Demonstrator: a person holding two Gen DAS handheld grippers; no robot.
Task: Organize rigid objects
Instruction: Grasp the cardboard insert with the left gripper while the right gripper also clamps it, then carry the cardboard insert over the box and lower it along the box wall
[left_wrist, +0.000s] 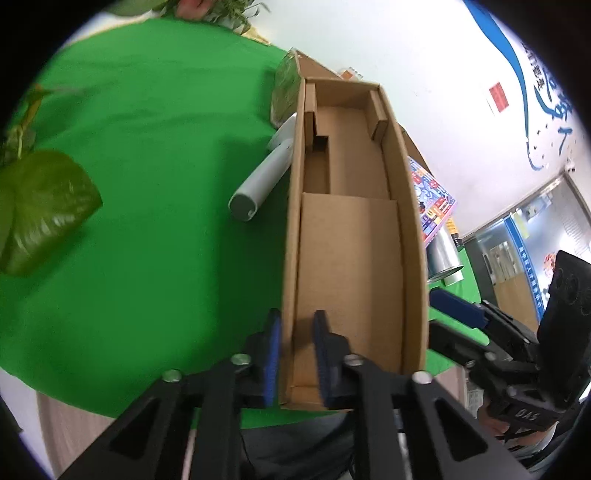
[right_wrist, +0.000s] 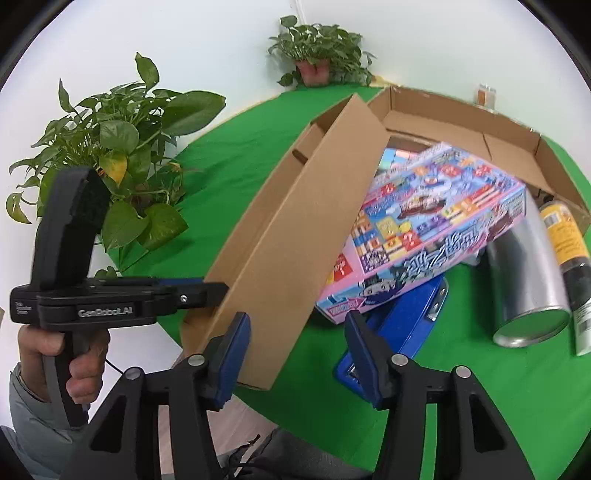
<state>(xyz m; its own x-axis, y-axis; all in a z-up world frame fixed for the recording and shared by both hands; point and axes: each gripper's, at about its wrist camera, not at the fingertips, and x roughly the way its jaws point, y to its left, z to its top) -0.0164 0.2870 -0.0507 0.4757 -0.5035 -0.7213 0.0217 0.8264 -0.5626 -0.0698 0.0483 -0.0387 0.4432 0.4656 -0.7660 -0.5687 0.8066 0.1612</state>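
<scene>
On the left wrist view: left claw (left_wrist: 295, 354) clamped on the near left wall of a long narrow cardboard box (left_wrist: 351, 258), 1 pad outside, 1 inside. Box lies open-topped on the green surface (left_wrist: 147, 221), empty but for folded flaps. White cylindrical object (left_wrist: 264, 177) lies just beside the box's left wall, a green packet (left_wrist: 284, 94) beyond it. Large leaf (left_wrist: 44, 210) at left. Right claw (left_wrist: 469, 321) visible past the box's right side.

From the right wrist view: right claw (right_wrist: 297, 354) half open, nothing between the pads, poised at the box's (right_wrist: 295, 229) near end. Colourful game box (right_wrist: 424, 229) leans on the long box's right wall, resting over a blue stapler (right_wrist: 399, 332). Metal can (right_wrist: 524, 280) and a yellow-labelled tube (right_wrist: 569, 251) lie to the right; wide shallow carton (right_wrist: 461, 114) behind. 2 potted plants (right_wrist: 114, 155) at the back. A hand (right_wrist: 62, 354) holds the left claw's grip.
</scene>
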